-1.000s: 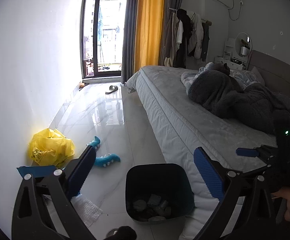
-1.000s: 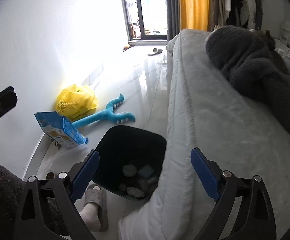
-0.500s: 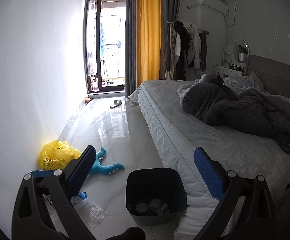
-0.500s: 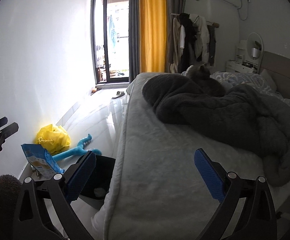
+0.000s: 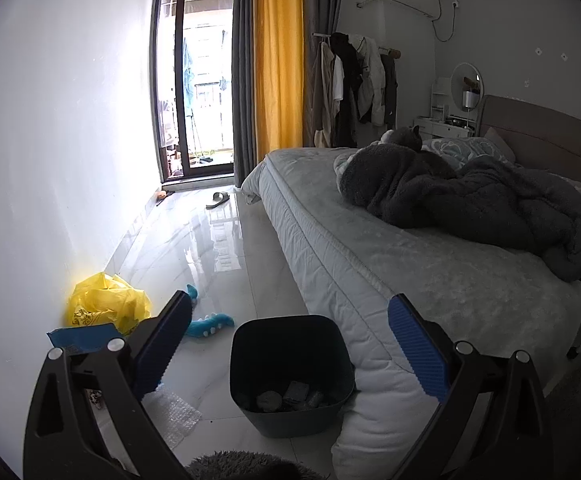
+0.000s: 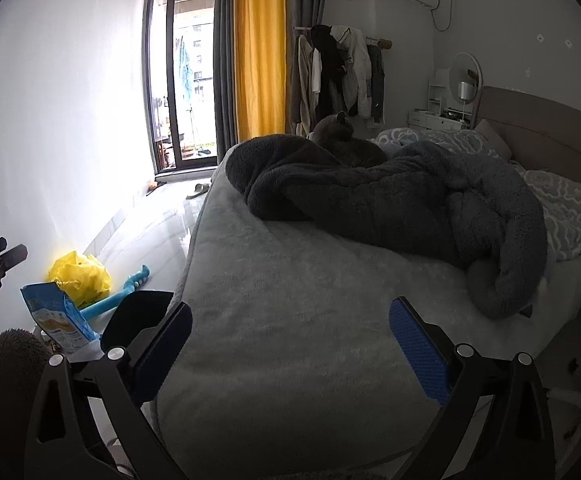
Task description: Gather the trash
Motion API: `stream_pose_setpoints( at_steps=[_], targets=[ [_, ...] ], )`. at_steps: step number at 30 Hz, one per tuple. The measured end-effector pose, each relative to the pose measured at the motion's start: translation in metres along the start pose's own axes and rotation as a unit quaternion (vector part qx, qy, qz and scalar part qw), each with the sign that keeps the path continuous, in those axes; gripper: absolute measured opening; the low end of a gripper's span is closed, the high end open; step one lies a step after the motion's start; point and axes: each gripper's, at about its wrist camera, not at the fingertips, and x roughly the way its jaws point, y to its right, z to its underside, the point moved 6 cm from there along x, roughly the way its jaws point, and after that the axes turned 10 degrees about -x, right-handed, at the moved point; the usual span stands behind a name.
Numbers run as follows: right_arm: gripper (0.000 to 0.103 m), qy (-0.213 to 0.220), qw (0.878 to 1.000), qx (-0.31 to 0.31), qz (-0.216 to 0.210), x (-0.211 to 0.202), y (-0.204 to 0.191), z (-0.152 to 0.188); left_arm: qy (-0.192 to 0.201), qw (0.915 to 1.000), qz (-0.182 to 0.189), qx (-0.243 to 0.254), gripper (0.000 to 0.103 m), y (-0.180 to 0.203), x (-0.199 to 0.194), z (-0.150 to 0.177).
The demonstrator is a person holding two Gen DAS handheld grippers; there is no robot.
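Observation:
A dark bin (image 5: 290, 368) stands on the floor beside the bed, with several pieces of trash in its bottom. Its rim also shows in the right wrist view (image 6: 138, 312). A crumpled yellow plastic bag (image 5: 104, 308) lies by the left wall, with a blue snack packet (image 5: 80, 334) in front of it and a sheet of bubble wrap (image 5: 172, 416) nearer me. My left gripper (image 5: 288, 348) is open and empty, held above the bin. My right gripper (image 6: 290, 352) is open and empty over the bed's corner.
A bed (image 5: 410, 264) with a grey sheet and a dark fluffy blanket (image 6: 390, 200) fills the right side; a grey cat (image 6: 334, 130) sits on it. A teal toy (image 5: 208, 324) lies on the glossy floor. A slipper (image 5: 218, 199) lies near the balcony door.
Both grippers have risen and tilted up. The bin and floor litter have dropped lower in both views, and the right view now looks across the bed.

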Motion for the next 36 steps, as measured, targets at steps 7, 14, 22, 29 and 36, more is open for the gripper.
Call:
stream_pose_setpoints(
  at_steps=[7, 14, 22, 29, 36],
  targets=[
    [0.1, 0.012, 0.999, 0.04, -0.017, -0.009, 0.018, 0.007, -0.005, 0.9997, 0.004, 0.024, 0.1, 0.018, 0.003, 0.007],
    [0.1, 0.025, 0.997, 0.06, -0.032, -0.014, 0.025, 0.007, -0.004, 0.9997, 0.002, 0.026, 0.1, 0.019, 0.003, 0.01],
    [0.1, 0.027, 0.998, 0.048, -0.039, -0.016, 0.019, 0.006, -0.005, 0.9996, -0.002, 0.027, 0.1, 0.02, 0.002, 0.011],
    [0.1, 0.027, 0.998, 0.044, -0.039, -0.017, 0.016, 0.006, -0.006, 0.9996, -0.002, 0.029, 0.1, 0.019, 0.003, 0.012],
    [0.1, 0.026, 0.998, 0.04, -0.038, -0.016, 0.015, 0.004, -0.009, 0.9996, -0.002, 0.027, 0.1, 0.018, 0.004, 0.013]
  ],
)
